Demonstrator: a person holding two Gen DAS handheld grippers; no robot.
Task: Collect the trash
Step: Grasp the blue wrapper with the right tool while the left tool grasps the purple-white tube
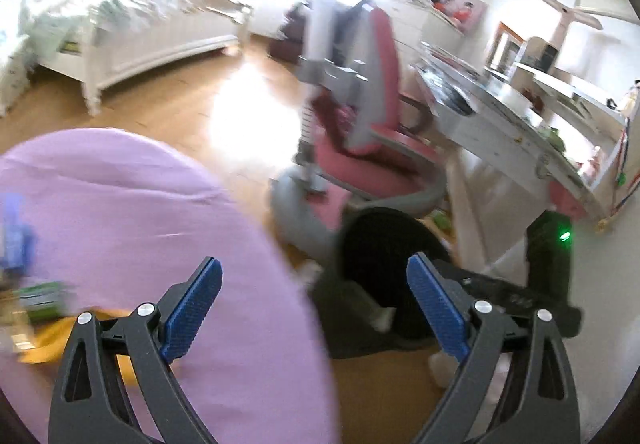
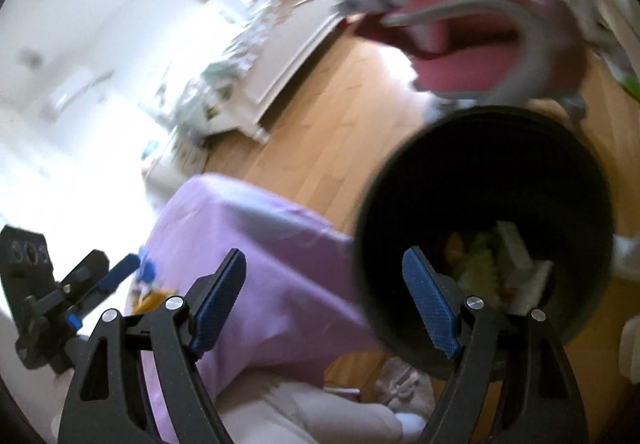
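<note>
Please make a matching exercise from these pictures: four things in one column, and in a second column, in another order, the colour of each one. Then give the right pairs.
Things:
1. trash bin
2. tablecloth
3. desk chair
4. pads on the fingers

Colours:
A. blue
B. pink with a grey frame
C. black
D. lilac

Right pairs: 1-C, 2-D, 3-B, 4-A.

The trash bin already holds some scraps. The right gripper and the left gripper are both open and hold nothing.
</note>
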